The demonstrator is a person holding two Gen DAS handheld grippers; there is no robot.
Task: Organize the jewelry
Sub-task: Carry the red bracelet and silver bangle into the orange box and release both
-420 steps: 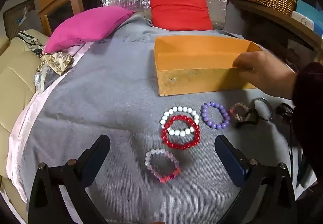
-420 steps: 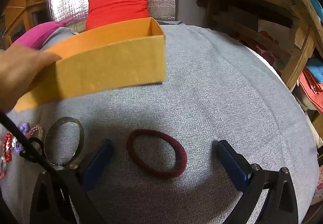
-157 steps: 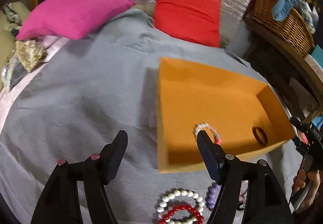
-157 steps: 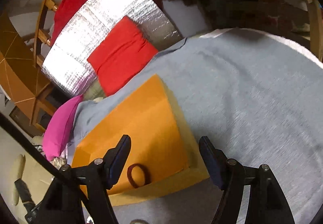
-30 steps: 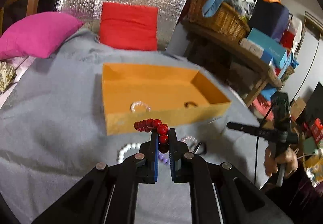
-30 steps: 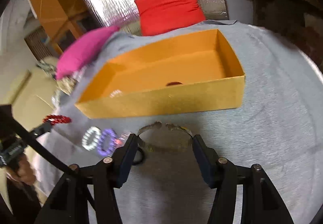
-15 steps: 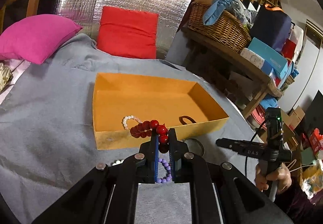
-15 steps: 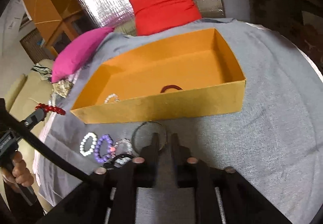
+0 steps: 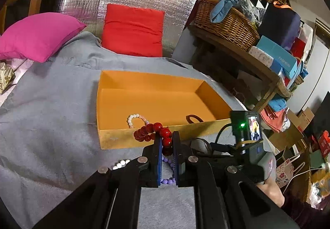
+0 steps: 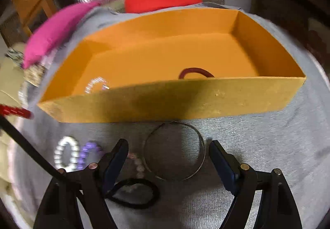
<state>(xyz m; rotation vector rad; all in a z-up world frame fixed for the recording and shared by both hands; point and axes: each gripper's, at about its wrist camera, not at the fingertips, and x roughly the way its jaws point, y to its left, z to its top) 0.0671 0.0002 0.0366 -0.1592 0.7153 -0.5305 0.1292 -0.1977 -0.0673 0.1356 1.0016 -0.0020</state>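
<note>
The left wrist view looks forward and downward over the orange box (image 9: 156, 101) from behind its near long wall, toward the bed's head edge. The right wrist view tilts down more steeply, closer to that same wall. Both share the box.

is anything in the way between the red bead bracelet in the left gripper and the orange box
Only the box's near wall. The red bead bracelet is clamped in the left gripper, level with that wall's rim, with open air beyond. Inside the orange box, a pale bead bracelet and a dark hair tie leave bare floor.
</note>
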